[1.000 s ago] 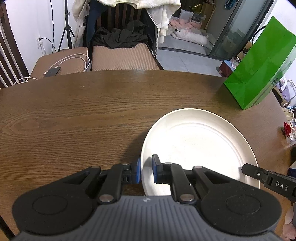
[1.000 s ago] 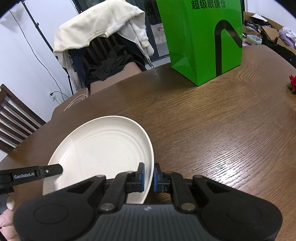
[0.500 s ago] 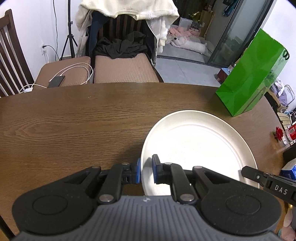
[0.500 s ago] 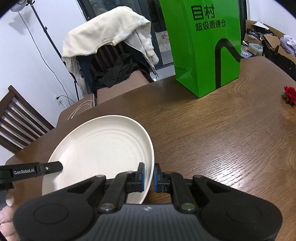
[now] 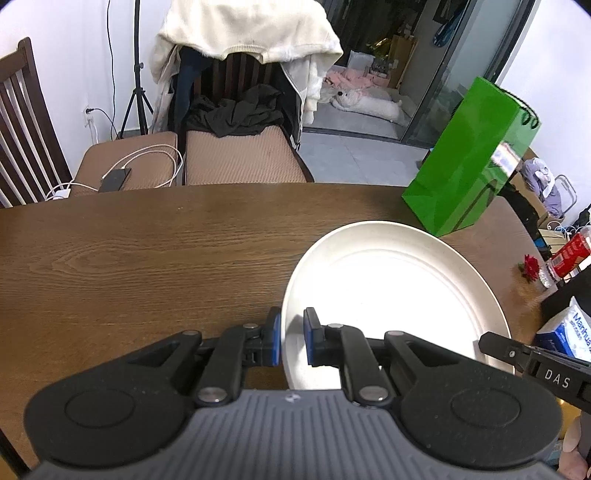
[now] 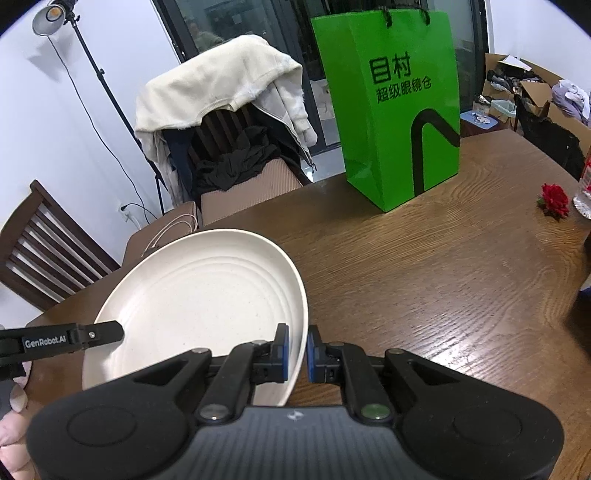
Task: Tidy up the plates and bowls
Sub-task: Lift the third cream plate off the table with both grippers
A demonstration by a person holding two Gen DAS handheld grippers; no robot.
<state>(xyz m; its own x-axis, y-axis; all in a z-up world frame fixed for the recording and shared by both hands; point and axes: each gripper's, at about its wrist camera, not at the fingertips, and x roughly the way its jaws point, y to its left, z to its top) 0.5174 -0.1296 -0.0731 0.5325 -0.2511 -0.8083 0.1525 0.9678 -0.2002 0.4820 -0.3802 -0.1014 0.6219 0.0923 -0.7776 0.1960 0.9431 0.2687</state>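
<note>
Both grippers are gripping the cream plate point(image 5: 391, 280); left gripper point(image 5: 291, 341) is clamping its left rim, right gripper point(image 6: 295, 352) its right rim; plate is sitting empty, above the table point(image 6: 424, 280), near the green bag point(image 6: 391, 103).

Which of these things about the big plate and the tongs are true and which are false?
1. Both tongs pinch the same plate. True: the left tongs grip one edge and the right tongs grip the opposite edge.
2. The plate has food on it. False: it is bare and cream-coloured.
3. A green bag stands on the table. True.
4. The bag is lying flat on its side. False: it stands upright.
5. A red flower lies on the table. True.
6. The chair behind the table is bare. False: a white jacket hangs over its back and dark clothes lie on the seat.
</note>
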